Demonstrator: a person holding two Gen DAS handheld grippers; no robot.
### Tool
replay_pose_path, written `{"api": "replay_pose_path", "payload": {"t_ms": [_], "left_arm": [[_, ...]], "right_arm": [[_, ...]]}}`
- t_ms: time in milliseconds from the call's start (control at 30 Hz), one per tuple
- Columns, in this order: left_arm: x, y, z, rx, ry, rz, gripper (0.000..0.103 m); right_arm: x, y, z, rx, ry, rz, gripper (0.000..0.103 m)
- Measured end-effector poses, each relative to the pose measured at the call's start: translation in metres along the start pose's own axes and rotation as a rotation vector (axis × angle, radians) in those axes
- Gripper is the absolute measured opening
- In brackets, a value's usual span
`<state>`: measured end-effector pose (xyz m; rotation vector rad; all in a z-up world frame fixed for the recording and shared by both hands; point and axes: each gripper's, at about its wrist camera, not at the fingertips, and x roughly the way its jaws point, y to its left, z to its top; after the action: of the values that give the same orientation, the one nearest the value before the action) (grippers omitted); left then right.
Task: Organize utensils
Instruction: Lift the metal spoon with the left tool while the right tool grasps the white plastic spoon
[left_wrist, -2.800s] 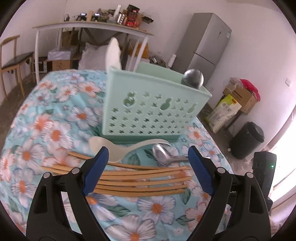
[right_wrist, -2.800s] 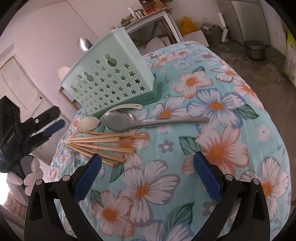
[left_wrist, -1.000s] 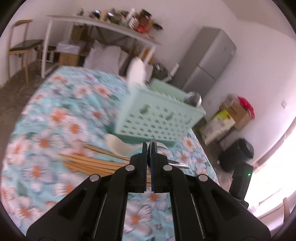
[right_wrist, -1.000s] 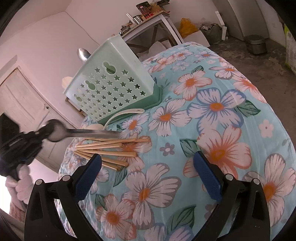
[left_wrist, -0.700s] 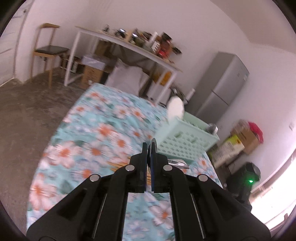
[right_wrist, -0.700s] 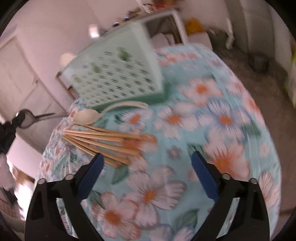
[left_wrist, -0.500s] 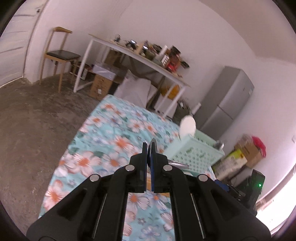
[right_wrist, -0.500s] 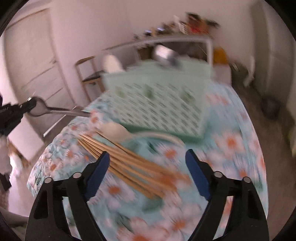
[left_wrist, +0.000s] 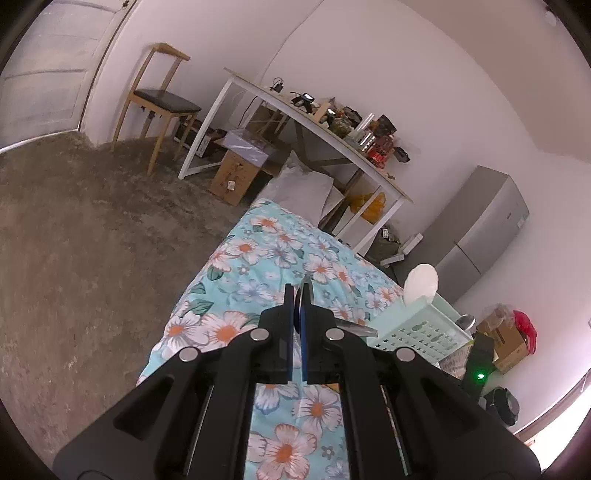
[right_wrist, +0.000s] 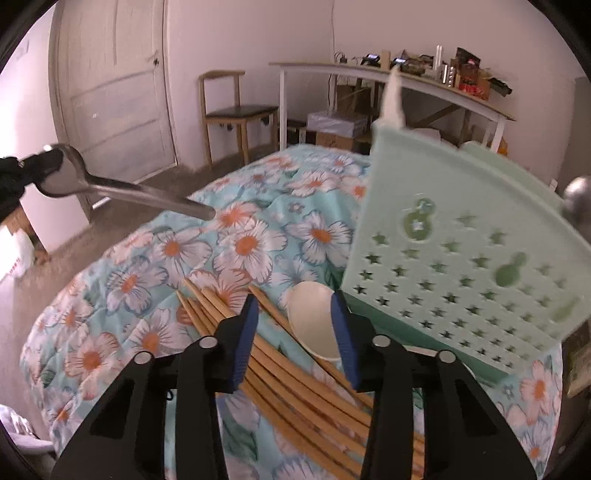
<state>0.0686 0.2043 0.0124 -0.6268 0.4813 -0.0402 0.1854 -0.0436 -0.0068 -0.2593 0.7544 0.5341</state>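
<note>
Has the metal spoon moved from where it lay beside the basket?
Yes. The metal spoon is off the cloth, held up in the left gripper, away from the basket.

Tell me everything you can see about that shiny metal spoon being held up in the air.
The metal spoon looks like polished steel, with a rounded bowl and a long flat handle. The left gripper is shut on its bowl end, so the handle sticks out sideways, roughly level, its free end hanging above the flowered tablecloth. It touches nothing but the gripper's pads. From the left wrist view only the bowl's thin edge and the handle's tip show.
</note>
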Motion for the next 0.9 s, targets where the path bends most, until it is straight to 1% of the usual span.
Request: {"api": "replay_pose_path", "payload": {"t_ms": [133, 233, 267, 300, 367, 433, 567, 633, 700, 800, 900], "left_arm": [[0.004, 0.005, -0.001, -0.011, 0.004, 0.002, 0.002], [0.004, 0.007, -0.002, -0.014, 0.007, 0.001, 0.002], [0.004, 0.006, -0.002, -0.013, 0.006, 0.002, 0.002], [0.004, 0.006, -0.001, -0.012, 0.005, 0.003, 0.002], [0.004, 0.006, -0.001, -0.011, 0.004, 0.003, 0.002], [0.004, 0.007, -0.001, -0.009, 0.0, 0.004, 0.002], [0.001, 0.006, 0.001, 0.002, -0.011, -0.002, 0.002], [-0.002, 0.002, 0.002, 0.014, -0.017, -0.009, 0.002], [-0.006, -0.004, 0.005, 0.027, -0.025, -0.016, 0.002], [-0.013, -0.015, 0.011, 0.043, -0.045, -0.043, 0.002], [-0.021, -0.034, 0.02, 0.076, -0.078, -0.098, 0.002]], "right_arm": [[0.019, 0.0, 0.003, 0.003, 0.042, -0.031, 0.029], [0.029, -0.004, 0.003, 0.015, 0.069, -0.038, 0.02], [0.03, -0.004, 0.003, 0.019, 0.071, -0.036, 0.013], [0.029, -0.005, 0.003, 0.025, 0.069, -0.037, 0.011], [0.026, -0.006, 0.004, 0.033, 0.055, -0.035, 0.01], [0.018, -0.008, 0.005, 0.044, 0.037, -0.028, 0.009], [-0.013, -0.017, 0.01, 0.074, -0.014, -0.005, 0.008], [-0.029, -0.023, 0.012, 0.1, -0.037, 0.01, 0.008], [-0.047, -0.034, 0.013, 0.157, -0.06, 0.044, 0.008], [-0.07, -0.054, 0.014, 0.242, -0.096, 0.085, 0.008], [-0.093, -0.074, 0.01, 0.307, -0.135, 0.109, 0.008]]}}
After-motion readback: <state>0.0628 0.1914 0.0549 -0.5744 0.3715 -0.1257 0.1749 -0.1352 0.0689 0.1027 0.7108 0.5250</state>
